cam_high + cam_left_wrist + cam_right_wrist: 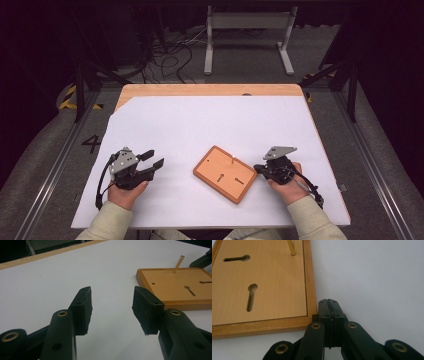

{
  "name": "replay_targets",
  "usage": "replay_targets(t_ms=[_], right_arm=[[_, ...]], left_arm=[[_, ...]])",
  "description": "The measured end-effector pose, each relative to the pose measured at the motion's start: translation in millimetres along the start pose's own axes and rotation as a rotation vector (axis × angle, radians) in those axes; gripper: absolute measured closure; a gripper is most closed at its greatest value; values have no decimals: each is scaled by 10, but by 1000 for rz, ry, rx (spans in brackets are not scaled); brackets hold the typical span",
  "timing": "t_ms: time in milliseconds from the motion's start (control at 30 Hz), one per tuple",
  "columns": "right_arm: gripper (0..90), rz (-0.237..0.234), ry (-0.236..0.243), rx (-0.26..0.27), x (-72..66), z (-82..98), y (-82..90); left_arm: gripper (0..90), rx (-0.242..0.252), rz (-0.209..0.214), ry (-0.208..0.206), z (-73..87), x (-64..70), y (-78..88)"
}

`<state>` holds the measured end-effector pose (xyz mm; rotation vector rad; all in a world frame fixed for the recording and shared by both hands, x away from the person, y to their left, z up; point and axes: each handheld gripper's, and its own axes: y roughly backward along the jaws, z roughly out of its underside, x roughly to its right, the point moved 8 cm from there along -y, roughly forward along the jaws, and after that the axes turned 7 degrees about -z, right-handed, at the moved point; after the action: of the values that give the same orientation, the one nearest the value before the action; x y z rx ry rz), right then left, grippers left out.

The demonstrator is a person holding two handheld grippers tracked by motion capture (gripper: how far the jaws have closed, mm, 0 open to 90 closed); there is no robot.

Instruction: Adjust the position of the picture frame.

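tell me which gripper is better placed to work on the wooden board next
Right, probably. The right gripper sits at the wooden board's corner, jaws shut; the left gripper is farther off, jaws apart.

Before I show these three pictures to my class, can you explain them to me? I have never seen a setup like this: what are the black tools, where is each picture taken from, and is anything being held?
A person sits at a table covered with a white sheet and holds a hand-operated two-jaw gripper in each hand. The high view looks down from above the person. The other two pictures come from cameras riding on the grippers, looking along their black jaws.

On the sheet lies a wooden board with keyhole-shaped slots and a thin wooden peg standing in it.

The left gripper is open, with bare sheet between its jaws. The right gripper is shut with nothing between its jaws, its tip at the board's corner. Nothing is held.
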<state>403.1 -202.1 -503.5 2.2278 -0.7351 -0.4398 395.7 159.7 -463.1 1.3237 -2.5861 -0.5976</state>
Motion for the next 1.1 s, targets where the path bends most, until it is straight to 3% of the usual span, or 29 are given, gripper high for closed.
replay_targets(t_ms=[333,500,833,900,1000,1100], right_arm=[[900,-96,66,-48,-441,-17,-75],[900,-153,108,-43,-670,-84,-97],[900,-234,123,-42,-886,-163,-205],[900,-253,133,-44,-934,-192,-241],[900,-270,135,-44,-982,-219,-276],[900,-297,145,-38,-1083,-271,-351]], left_arm=[[566,-38,15,-2,15,15,-11],[557,-43,15,0,24,2,-25],[544,-70,-16,16,63,-35,-34],[551,-92,-51,-11,83,-54,-50],[545,-123,-55,-17,111,-58,-75],[600,-142,-62,-9,104,-74,-101]])
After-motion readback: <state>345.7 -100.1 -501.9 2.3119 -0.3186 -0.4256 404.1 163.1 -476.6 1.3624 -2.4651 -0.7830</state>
